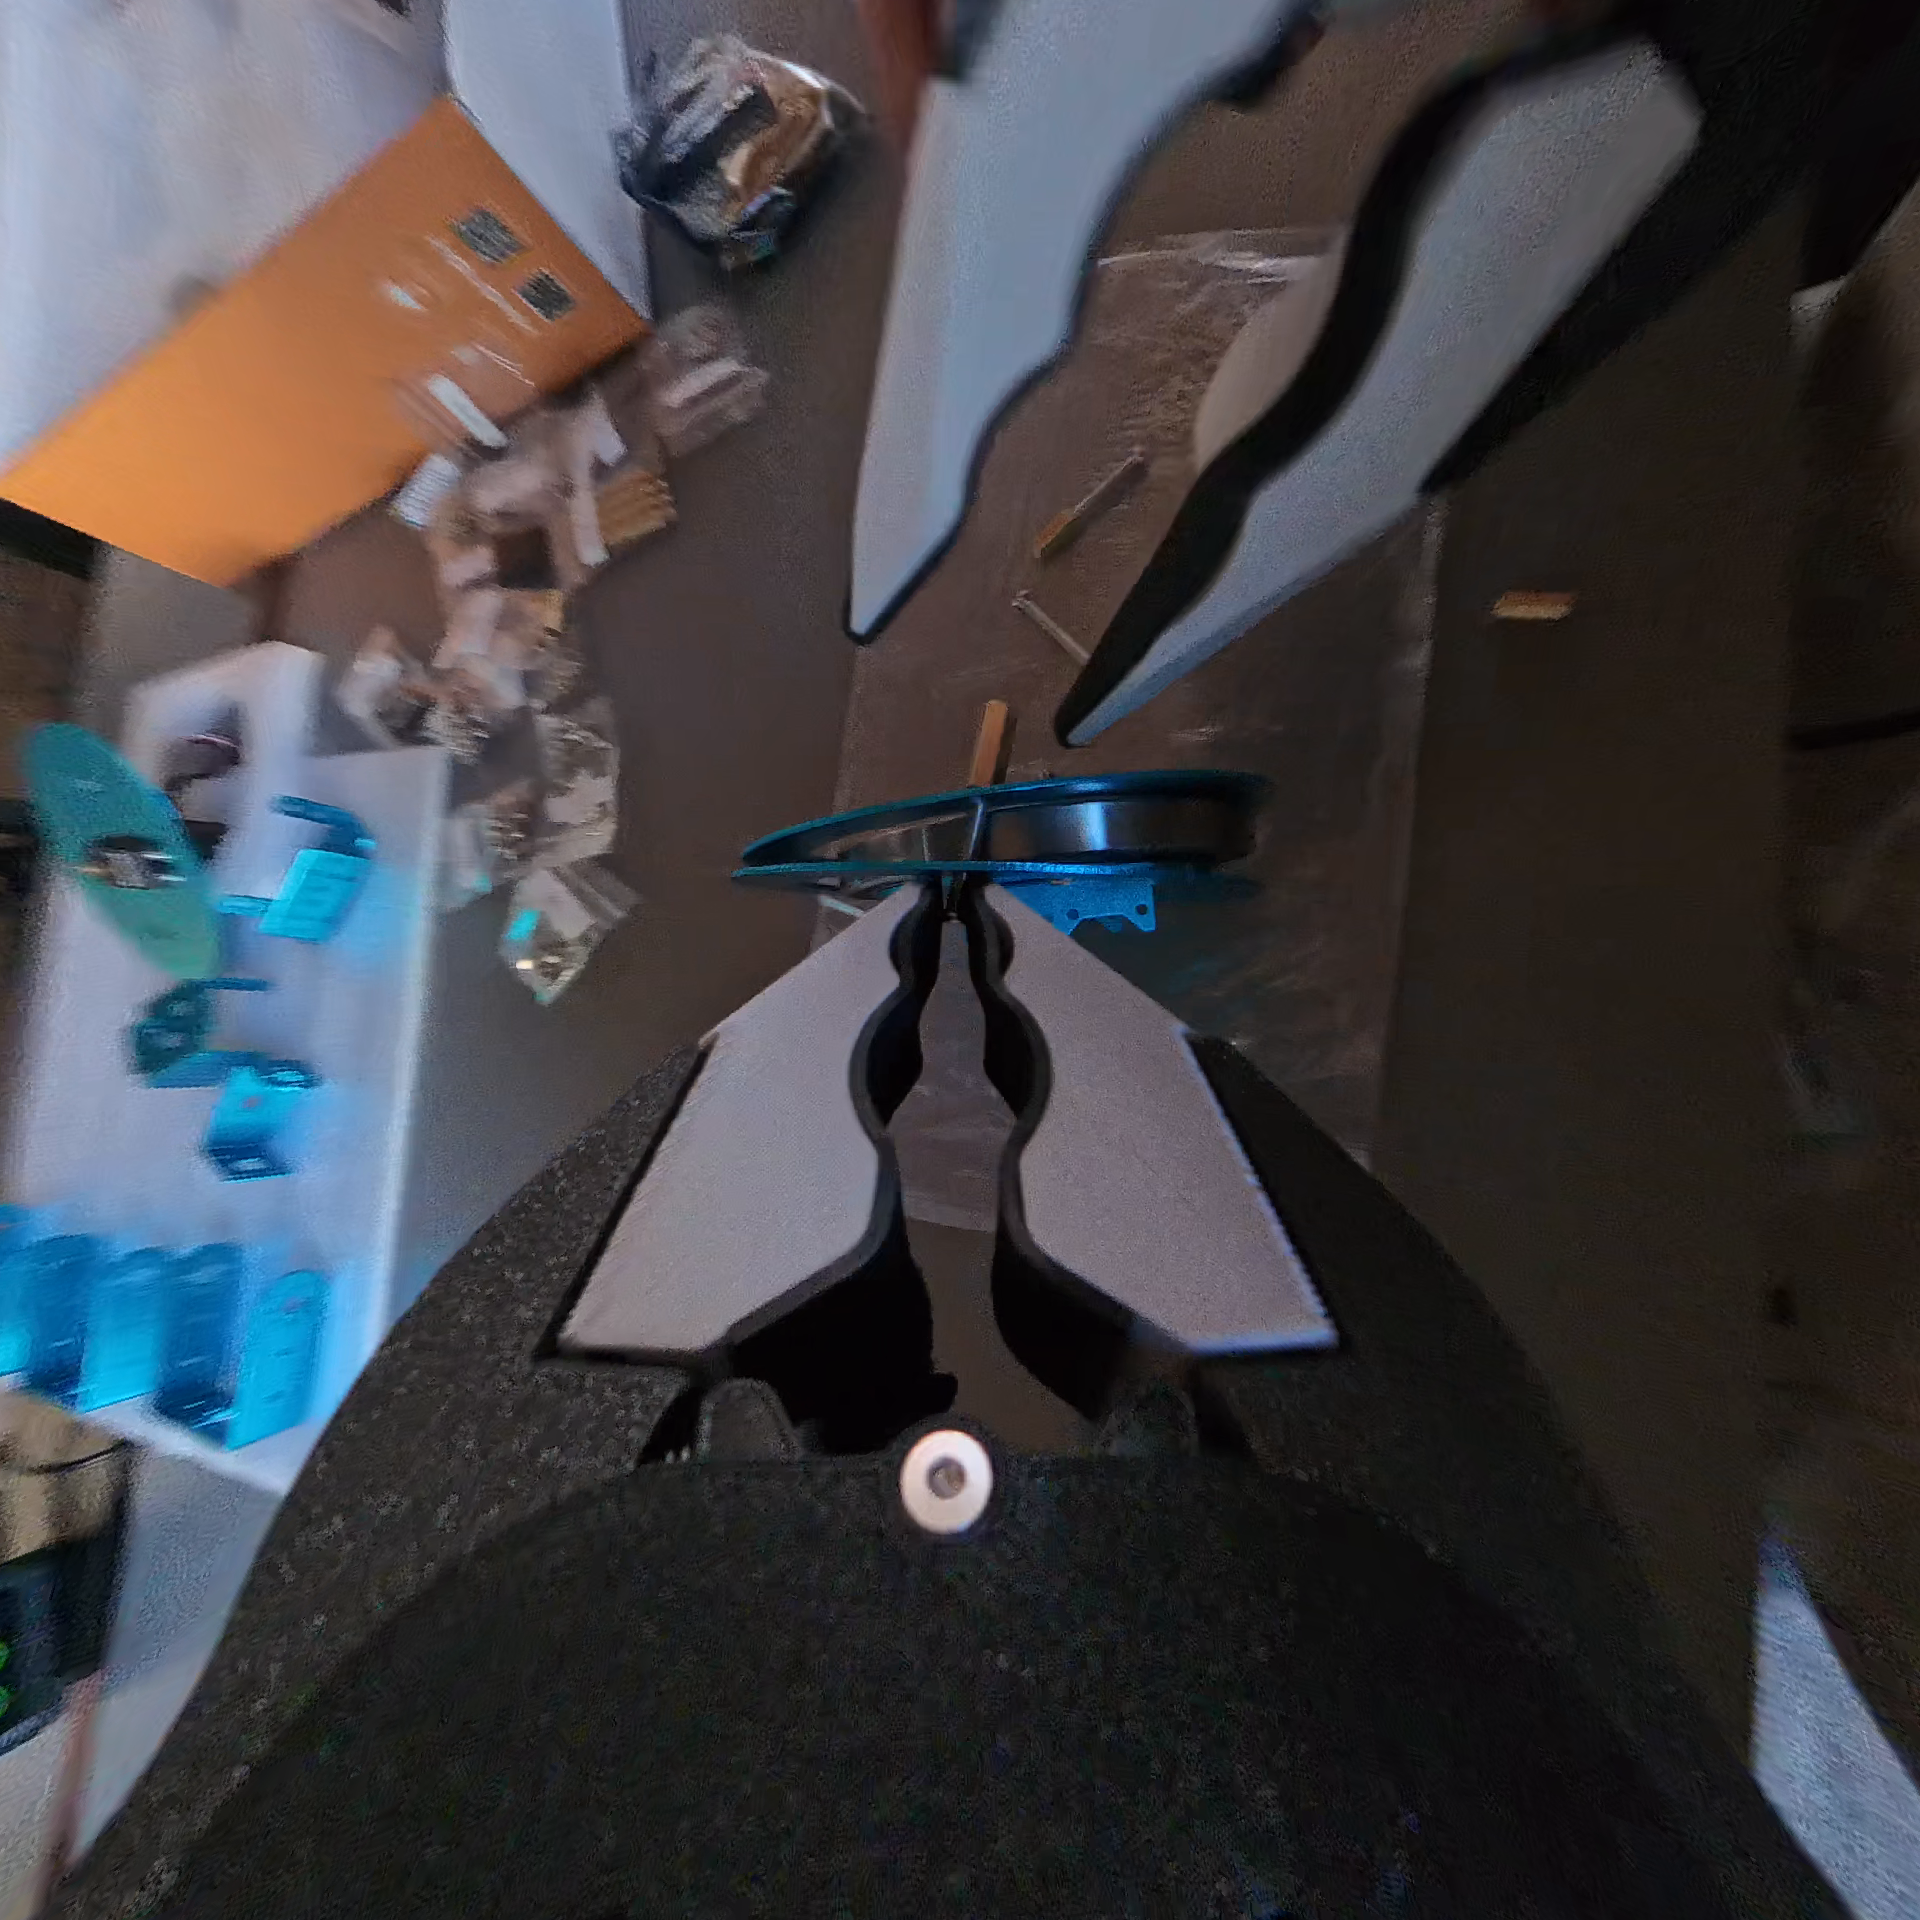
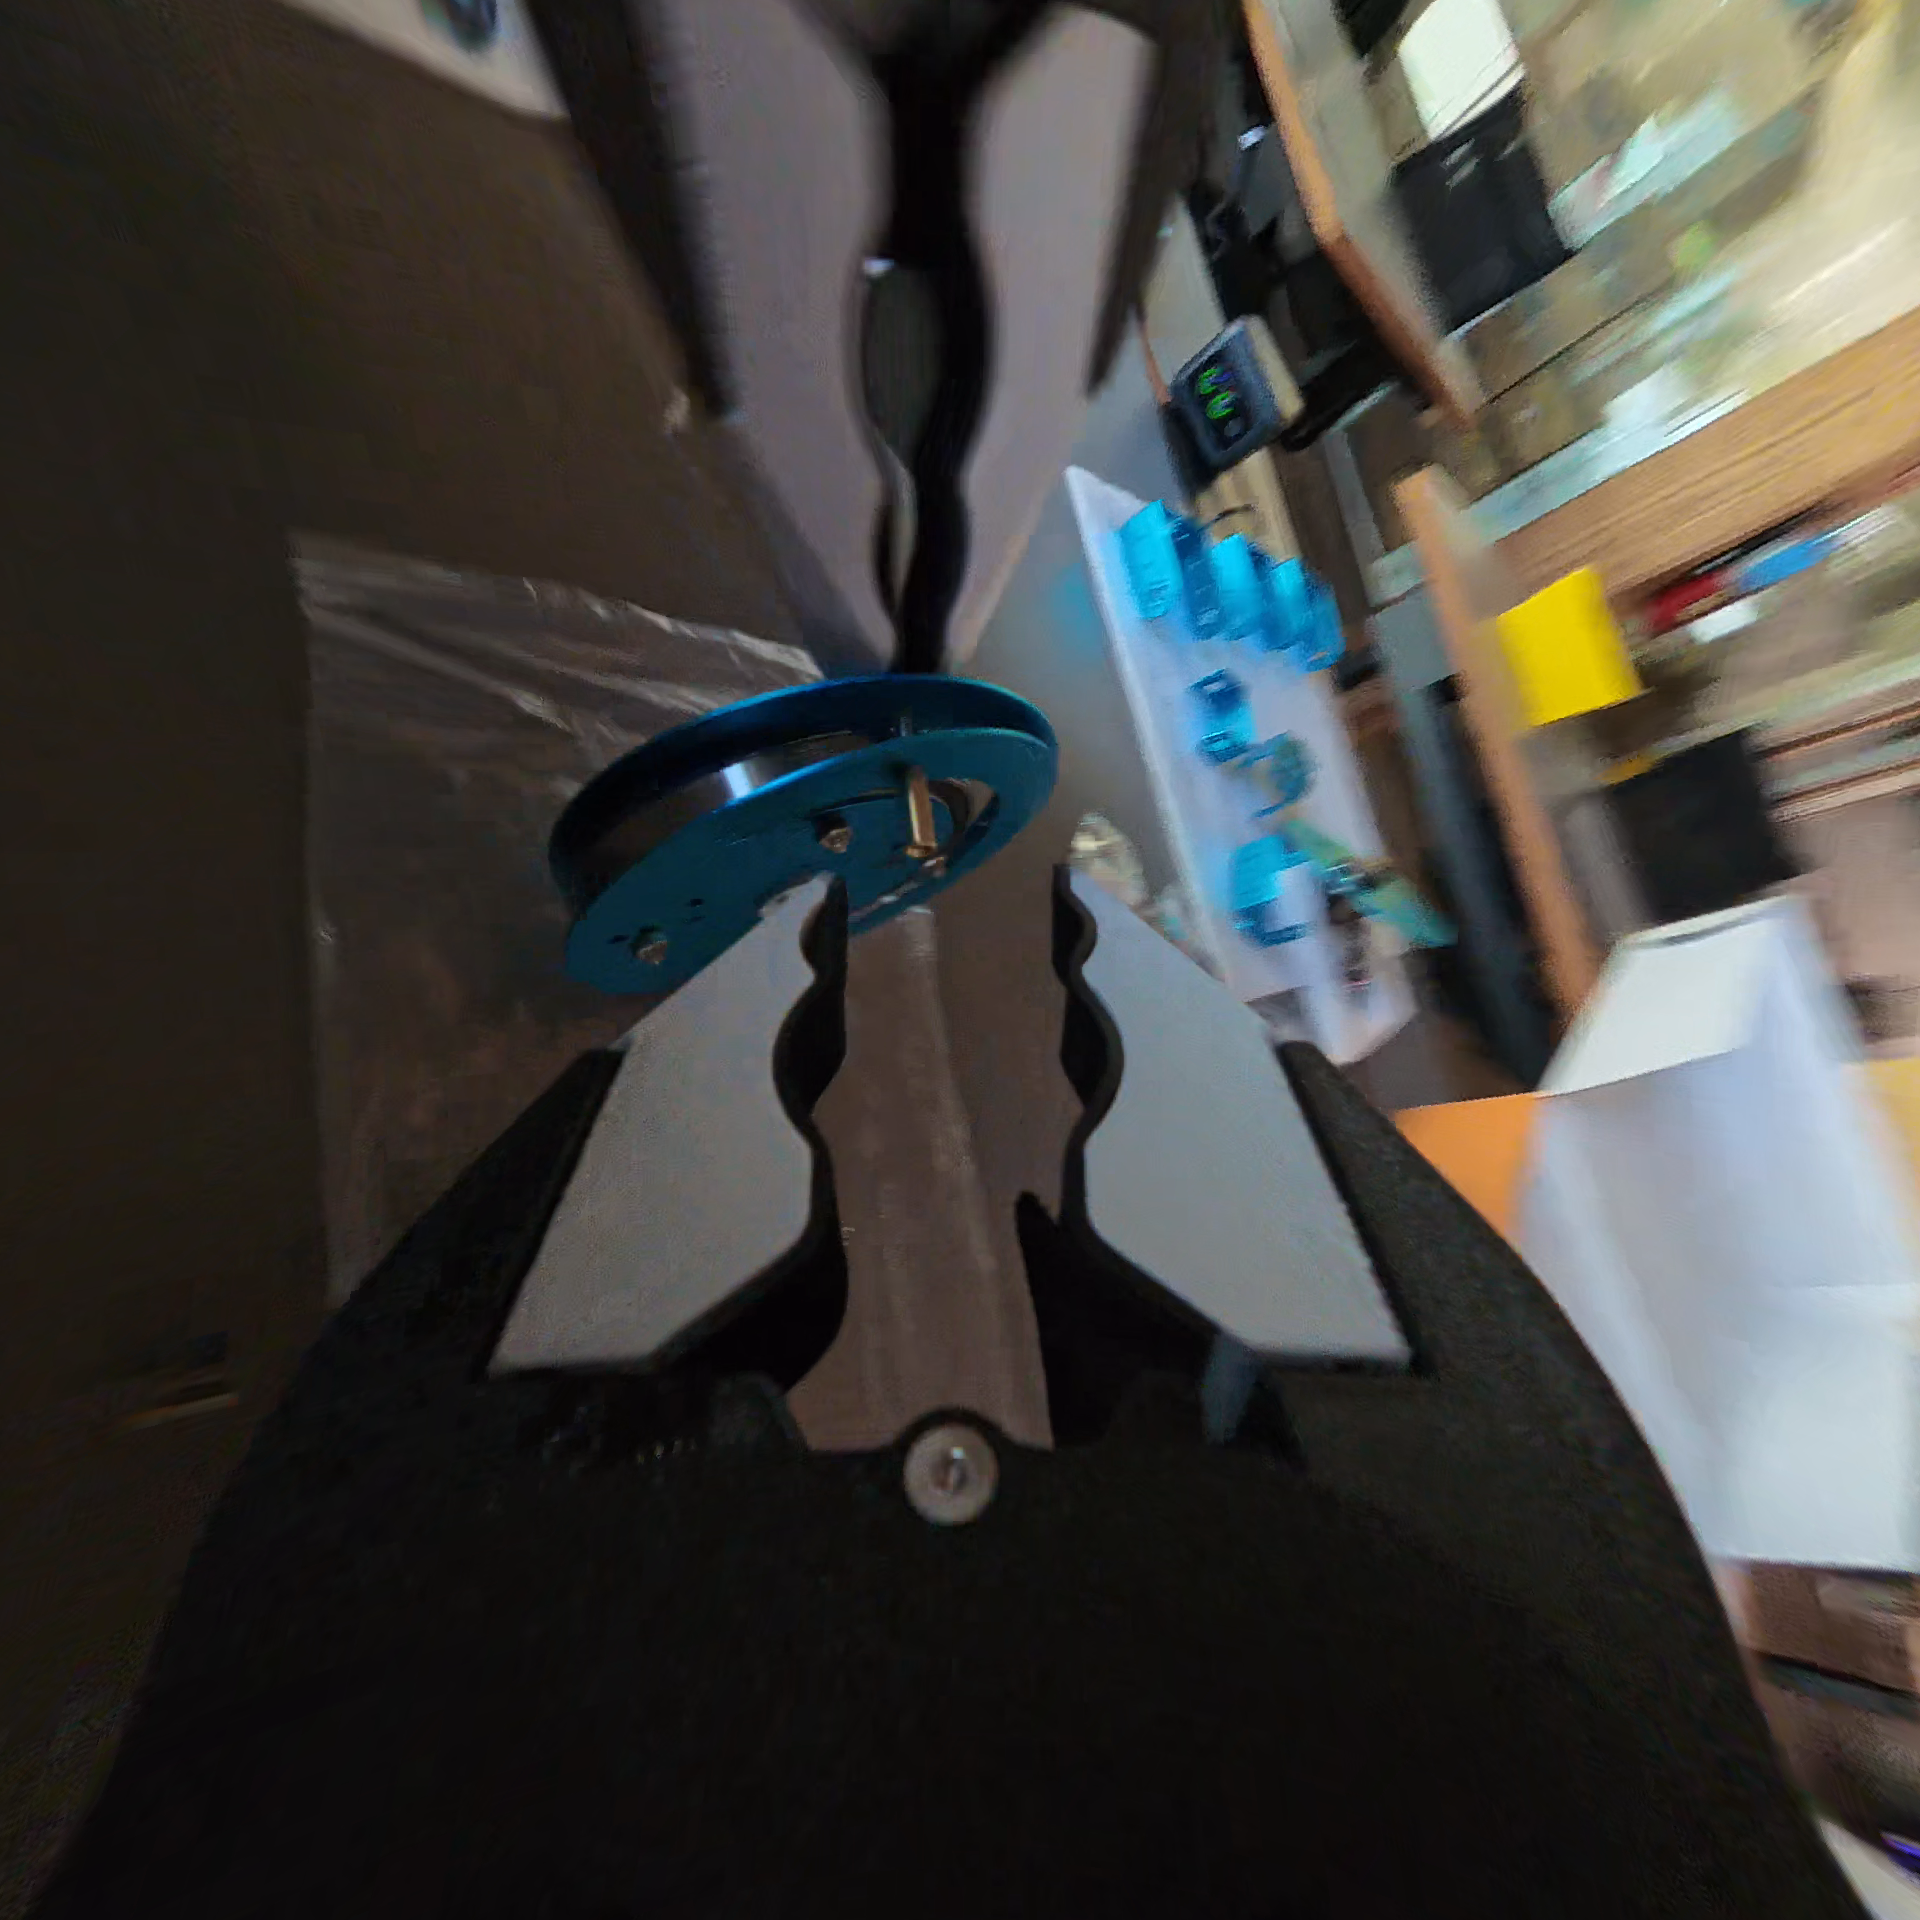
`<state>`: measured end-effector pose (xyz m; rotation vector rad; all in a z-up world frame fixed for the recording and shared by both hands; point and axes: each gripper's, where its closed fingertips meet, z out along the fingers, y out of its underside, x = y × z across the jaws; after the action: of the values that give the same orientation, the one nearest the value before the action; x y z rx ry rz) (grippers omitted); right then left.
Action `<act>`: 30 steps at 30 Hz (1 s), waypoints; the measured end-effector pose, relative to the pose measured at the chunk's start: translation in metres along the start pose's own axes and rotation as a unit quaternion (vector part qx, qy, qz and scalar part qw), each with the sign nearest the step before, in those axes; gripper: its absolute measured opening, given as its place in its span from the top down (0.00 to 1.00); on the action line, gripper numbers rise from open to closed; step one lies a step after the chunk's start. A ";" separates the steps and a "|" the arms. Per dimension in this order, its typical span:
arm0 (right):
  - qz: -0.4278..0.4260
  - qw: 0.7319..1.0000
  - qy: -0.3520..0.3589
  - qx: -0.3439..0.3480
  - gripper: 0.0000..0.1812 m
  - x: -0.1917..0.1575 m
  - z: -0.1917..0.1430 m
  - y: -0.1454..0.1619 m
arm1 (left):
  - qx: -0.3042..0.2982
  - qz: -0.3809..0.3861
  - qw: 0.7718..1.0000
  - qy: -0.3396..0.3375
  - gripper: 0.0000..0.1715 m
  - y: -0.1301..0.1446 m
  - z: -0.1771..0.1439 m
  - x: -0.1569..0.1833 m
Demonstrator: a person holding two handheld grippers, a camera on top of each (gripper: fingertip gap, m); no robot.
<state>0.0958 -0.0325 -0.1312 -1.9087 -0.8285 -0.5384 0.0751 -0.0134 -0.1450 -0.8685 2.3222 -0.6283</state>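
Note:
My left gripper (image 1: 951, 902) is shut on the rim of a blue disc assembly (image 1: 1101, 826), two round blue plates with a black ring between them, held in the air above a dark mat. My right gripper (image 2: 945, 888) is open, with its fingertips just below the lower plate (image 2: 727, 883), close to it or touching it. A brass standoff (image 2: 920, 821) sticks out of that plate. The left wrist view shows the right gripper (image 1: 966, 675) open beyond the disc. The right wrist view shows the left gripper (image 2: 920, 660) pinching the disc's far edge.
A white tray (image 1: 364, 1039) with several blue metal parts lies left of the mat and also shows in the right wrist view (image 2: 1153, 831). Near it are an orange box (image 1: 312, 343) and small clear bags (image 1: 540, 727). Loose brass standoffs (image 1: 1086, 504) lie on a plastic sheet (image 2: 468, 707). My left and right fingertips are right by each other.

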 end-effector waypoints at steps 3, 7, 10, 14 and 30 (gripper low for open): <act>-0.178 0.977 0.116 -0.005 0.85 0.005 0.001 -0.008 | -0.011 -0.057 0.993 0.098 0.99 -0.003 0.000 0.008; -0.265 0.953 0.148 -0.025 0.91 -0.001 0.007 -0.004 | -0.022 -0.170 0.963 0.208 0.99 -0.012 0.001 0.019; -0.304 0.937 0.169 -0.039 0.89 -0.003 0.005 0.007 | -0.021 -0.248 0.931 0.266 0.99 -0.015 -0.001 0.022; -0.334 0.916 0.221 -0.030 0.93 0.002 0.002 0.004 | -0.009 -0.327 0.886 0.330 0.99 -0.018 -0.001 0.025; 0.096 0.955 -0.275 -0.052 0.98 -0.012 -0.001 -0.001 | -0.025 0.106 0.991 -0.072 0.99 -0.013 0.001 0.013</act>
<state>0.0867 -0.0370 -0.1381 -2.2473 -0.9564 0.0843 0.0733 -0.0309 -0.1426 -0.6533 2.2677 -0.4053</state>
